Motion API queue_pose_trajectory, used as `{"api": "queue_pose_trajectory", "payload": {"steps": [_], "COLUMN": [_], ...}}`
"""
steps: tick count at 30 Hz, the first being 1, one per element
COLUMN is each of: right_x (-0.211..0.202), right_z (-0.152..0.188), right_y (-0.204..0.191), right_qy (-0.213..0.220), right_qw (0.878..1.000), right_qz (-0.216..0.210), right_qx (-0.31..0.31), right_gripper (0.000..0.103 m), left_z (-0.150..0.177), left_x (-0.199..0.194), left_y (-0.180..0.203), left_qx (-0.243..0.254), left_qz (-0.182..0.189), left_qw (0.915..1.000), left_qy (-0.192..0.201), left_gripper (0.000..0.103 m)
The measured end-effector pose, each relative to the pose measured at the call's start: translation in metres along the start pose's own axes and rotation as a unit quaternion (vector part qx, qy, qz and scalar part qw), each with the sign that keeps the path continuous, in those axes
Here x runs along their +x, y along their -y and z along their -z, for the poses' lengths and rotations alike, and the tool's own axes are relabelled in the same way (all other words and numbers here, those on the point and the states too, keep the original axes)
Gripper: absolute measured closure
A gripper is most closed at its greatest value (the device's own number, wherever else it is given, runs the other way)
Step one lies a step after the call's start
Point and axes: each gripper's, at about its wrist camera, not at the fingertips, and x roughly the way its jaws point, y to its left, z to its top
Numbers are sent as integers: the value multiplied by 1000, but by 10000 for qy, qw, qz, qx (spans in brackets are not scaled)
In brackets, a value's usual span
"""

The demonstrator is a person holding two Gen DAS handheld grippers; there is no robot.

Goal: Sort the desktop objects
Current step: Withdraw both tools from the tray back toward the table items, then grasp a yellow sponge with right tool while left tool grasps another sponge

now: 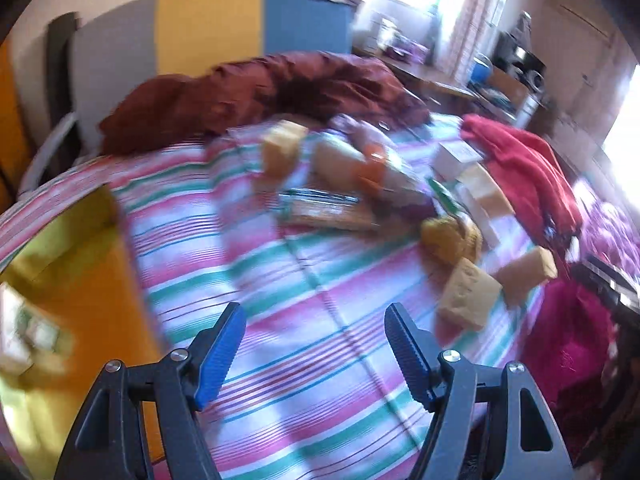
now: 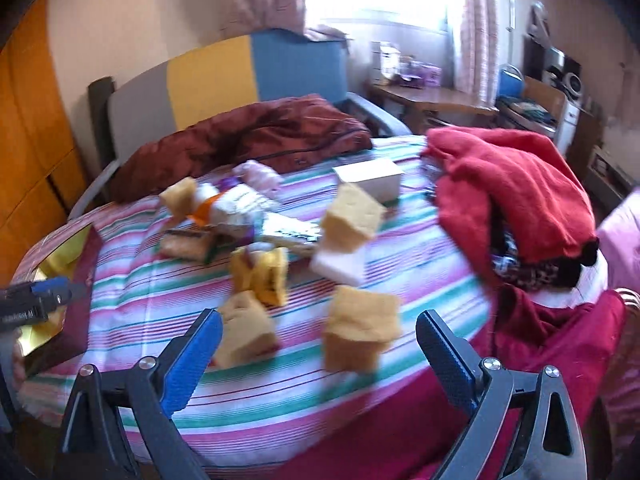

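Observation:
Several yellow sponge blocks lie on a striped bedspread [image 1: 280, 280]. In the right wrist view one sponge [image 2: 360, 328] sits just ahead between my open right gripper's [image 2: 318, 332] fingers, and another [image 2: 246, 330] lies by the left finger. A crumpled yellow packet [image 2: 262, 274], a white box [image 2: 370, 178] and wrapped packs [image 2: 240, 208] lie farther back. My left gripper [image 1: 316, 328] is open and empty above bare bedspread. Sponges [image 1: 468, 300] lie to its right. A gold-lined box [image 1: 52, 288] sits at its left, with the left gripper beside it in the right wrist view [image 2: 48, 292].
A dark red quilt [image 2: 248, 140] lies at the bed's head. Red clothing [image 2: 512, 192] is heaped on the right. A headboard [image 2: 224, 80], a desk [image 2: 432, 100] and shelves stand behind. Magenta fabric [image 1: 568, 340] hangs at the bed's right edge.

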Motion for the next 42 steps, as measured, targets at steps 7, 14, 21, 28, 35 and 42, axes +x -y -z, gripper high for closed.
{"api": "queue_pose_trajectory", "payload": {"steps": [7,14,21,28,35,42], "right_x": [14,63,125,164,180,173], "right_z": [-28,-60,-80,-84,-81,-83], "right_y": [26,36,58,59,55,44], "right_qy": [-47,-250,-546,-918,-1329,-1127], "right_qw": [9972,9931,9852,9808,9789,9865], "right_qz": [-419,-678,-959,-1137,-1024,-917], "right_qx": [625,922,1310,1291,1170,751], "right_gripper": [4,4,6,19,35,43], "left_z": [-10,-3,-1,-5,-5,4], "left_x": [32,58,76,87,97,87], "left_y": [54,91,107,122,134,137], "left_qx": [598,1059,1276,1683,1995,2294], "left_qz": [708,1117,1301,1256,1355,1369], "left_qw": [9954,9869,9810,9755,9680,9619], "left_qy": [-236,-485,-669,-654,-692,-585], "left_gripper": [30,30,29,29,23,24]}}
